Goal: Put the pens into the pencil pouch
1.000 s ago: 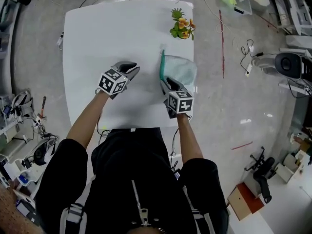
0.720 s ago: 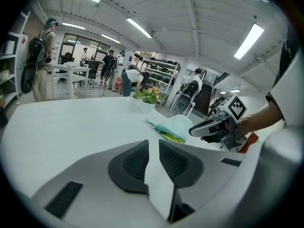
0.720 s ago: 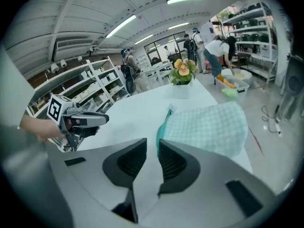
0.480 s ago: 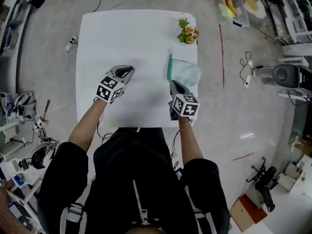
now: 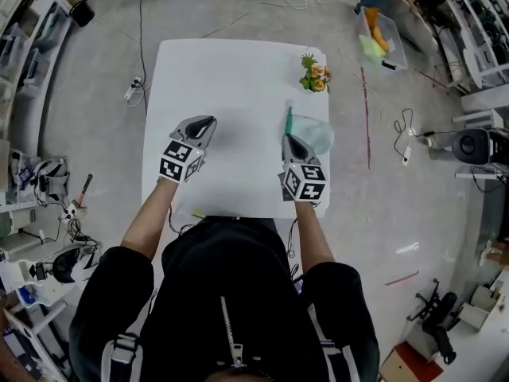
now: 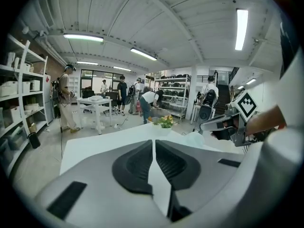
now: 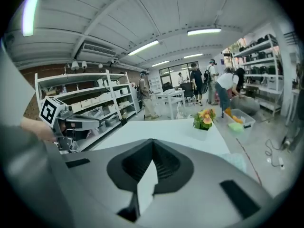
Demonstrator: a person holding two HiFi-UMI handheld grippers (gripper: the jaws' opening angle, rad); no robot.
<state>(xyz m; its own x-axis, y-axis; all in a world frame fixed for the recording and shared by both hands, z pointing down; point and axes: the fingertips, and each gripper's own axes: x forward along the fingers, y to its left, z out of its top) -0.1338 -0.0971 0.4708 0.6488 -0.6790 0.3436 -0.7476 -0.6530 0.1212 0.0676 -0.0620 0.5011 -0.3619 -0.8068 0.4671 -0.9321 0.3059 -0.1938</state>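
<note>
The pale teal pencil pouch (image 5: 315, 132) with its green zip edge lies on the right side of the white table (image 5: 231, 78); no pen shows on the table. My right gripper (image 5: 291, 143) hovers just in front of the pouch's near edge, jaws shut with nothing in them. My left gripper (image 5: 200, 126) hangs over the table's middle left, its jaws closing, almost together, nothing between them. In the left gripper view the pouch (image 6: 194, 137) shows beside the right gripper (image 6: 214, 126). The right gripper view has the pouch (image 7: 236, 161) low at the right.
A small pot of orange flowers (image 5: 316, 72) stands at the table's far right corner, behind the pouch. Cables trail on the floor around the table, and a clear bin (image 5: 378, 40) sits on the floor to the right. Shelving lines both sides of the room; people stand farther off.
Both grippers have lifted from the table. The right one has come away from the pouch's zip edge toward me. The table now looks smaller and farther in view.
</note>
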